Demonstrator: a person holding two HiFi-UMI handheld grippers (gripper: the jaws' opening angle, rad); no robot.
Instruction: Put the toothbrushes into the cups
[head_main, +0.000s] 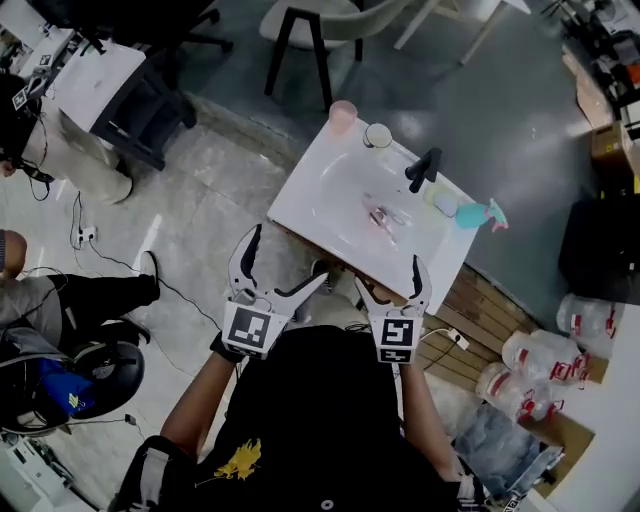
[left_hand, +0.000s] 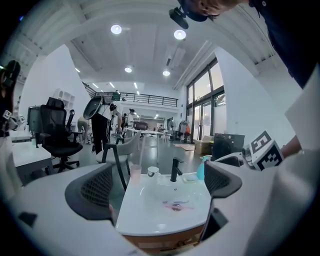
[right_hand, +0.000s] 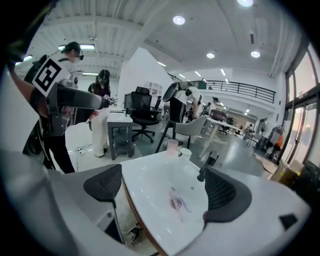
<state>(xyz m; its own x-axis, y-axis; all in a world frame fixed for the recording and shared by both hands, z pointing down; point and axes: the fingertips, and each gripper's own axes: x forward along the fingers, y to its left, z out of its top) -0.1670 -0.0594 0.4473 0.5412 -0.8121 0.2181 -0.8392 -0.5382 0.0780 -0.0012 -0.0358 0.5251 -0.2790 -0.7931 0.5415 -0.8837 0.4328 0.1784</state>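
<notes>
Head view showed the left gripper (head_main: 290, 255), fingers apart and empty, off the sink's (head_main: 310, 200) near edge. A pink cup (head_main: 343, 116) and white cup (head_main: 378, 135) stood at its far edge, toothbrushes (head_main: 383, 218) lay mid-basin, and the right gripper (head_main: 390, 275) hung at the near edge, fingers apart, empty.

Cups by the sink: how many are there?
2. A pink cup sits at the far corner of the sink; a white cup stands beside it, toward the black faucet. I see no others hidden.
</notes>
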